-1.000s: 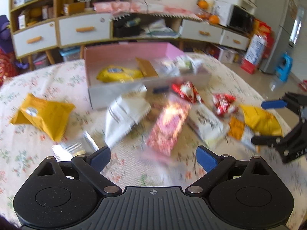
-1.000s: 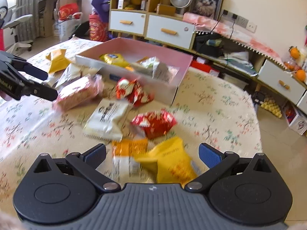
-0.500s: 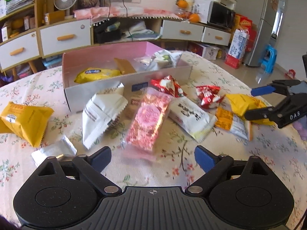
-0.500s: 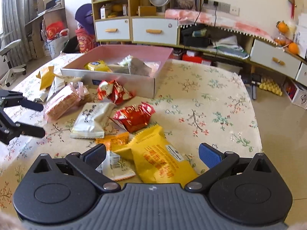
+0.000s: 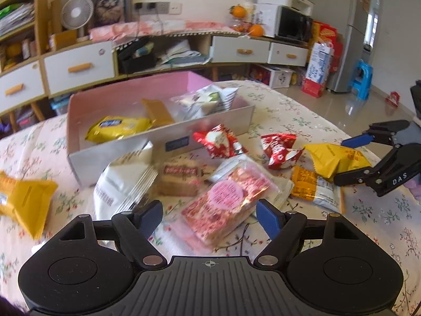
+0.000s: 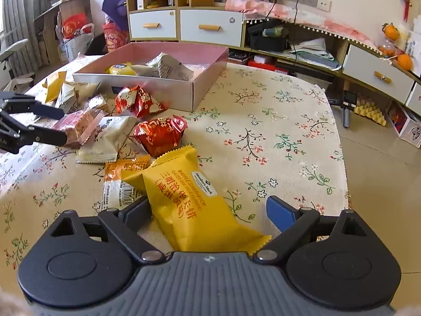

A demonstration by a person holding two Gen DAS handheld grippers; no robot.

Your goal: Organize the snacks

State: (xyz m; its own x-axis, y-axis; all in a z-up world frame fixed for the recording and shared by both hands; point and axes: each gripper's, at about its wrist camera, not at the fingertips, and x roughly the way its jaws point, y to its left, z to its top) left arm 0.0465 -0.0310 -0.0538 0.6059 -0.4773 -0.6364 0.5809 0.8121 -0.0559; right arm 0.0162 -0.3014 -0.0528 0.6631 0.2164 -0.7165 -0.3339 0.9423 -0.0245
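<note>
A pink-lined box (image 5: pixel 79 110) stands on the flowered table and holds several snack packs; it also shows in the right wrist view (image 6: pixel 205 84). Loose packs lie in front of it. My left gripper (image 5: pixel 209 217) is open, its fingers on either side of a pink-red pack (image 5: pixel 229 200). My right gripper (image 6: pixel 208 210) is open around a yellow sandwich-biscuit pack (image 6: pixel 192 197), which lies between its fingers on the table. The right gripper also shows in the left wrist view (image 5: pixel 368 155), over the same yellow pack (image 5: pixel 329 158).
Two red packs (image 5: pixel 218 142) (image 5: pixel 279 150), a white pack (image 5: pixel 123 181), an orange-and-white pack (image 5: pixel 313 187) and a yellow pack (image 5: pixel 23 200) lie on the table. The table's right edge (image 6: pixel 342 158) is close. Cabinets and drawers (image 5: pixel 79 65) stand behind.
Both grippers have moved forward and down onto their packs. The pink-red pack now lies between the left fingers, and the yellow pack between the right fingers.
</note>
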